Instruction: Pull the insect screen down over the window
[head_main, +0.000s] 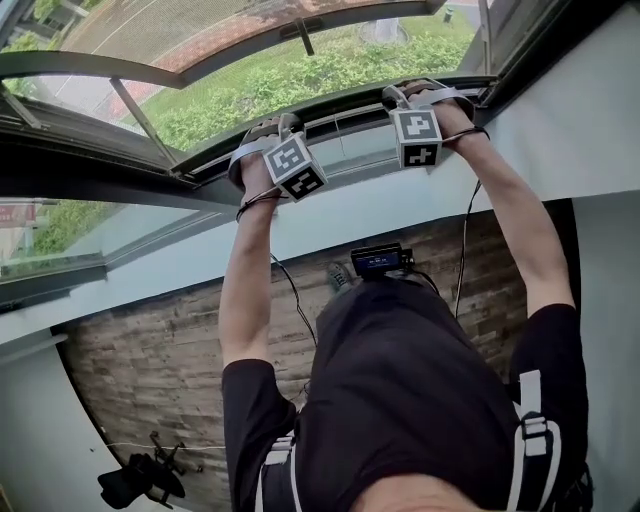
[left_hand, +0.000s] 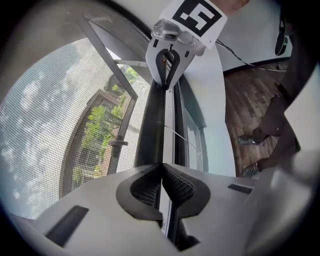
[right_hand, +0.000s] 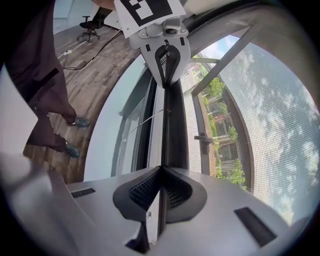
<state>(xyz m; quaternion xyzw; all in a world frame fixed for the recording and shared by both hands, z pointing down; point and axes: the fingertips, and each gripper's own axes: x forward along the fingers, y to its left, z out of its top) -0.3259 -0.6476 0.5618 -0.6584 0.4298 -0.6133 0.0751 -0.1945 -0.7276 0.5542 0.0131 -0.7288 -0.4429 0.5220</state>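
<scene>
Wood floor (head_main: 150, 370) and a white wall (head_main: 330, 215) run under a wide window, and an office chair (head_main: 140, 480) stands off at the lower left.

At the left of the sill, the left gripper (left_hand: 161, 170) is clenched on a thin lip along the insect screen's dark pull bar (left_hand: 152, 120). Its ribbed pads are pressed together with only that edge between them. The mesh (left_hand: 45, 125) spreads away on the outdoor side of the bar, with greenery and buildings showing through it.

Further right on the same bar, the right gripper (right_hand: 161, 170) is clamped the same way on the lip. The two grippers are well apart and face each other along the bar.

In the head view the bar lies low, just beside the bottom window frame (head_main: 345, 150), so the screen looks nearly or fully drawn. I cannot tell whether it has seated.

The bar looks like a stiff, light rail that suits a two-point pinch. The mesh looks soft and easy to tear, so it is no place for jaws. A roller spring probably pulls back (such screens usually have one). The grip should stay on the lip, and both ends should be kept level.
</scene>
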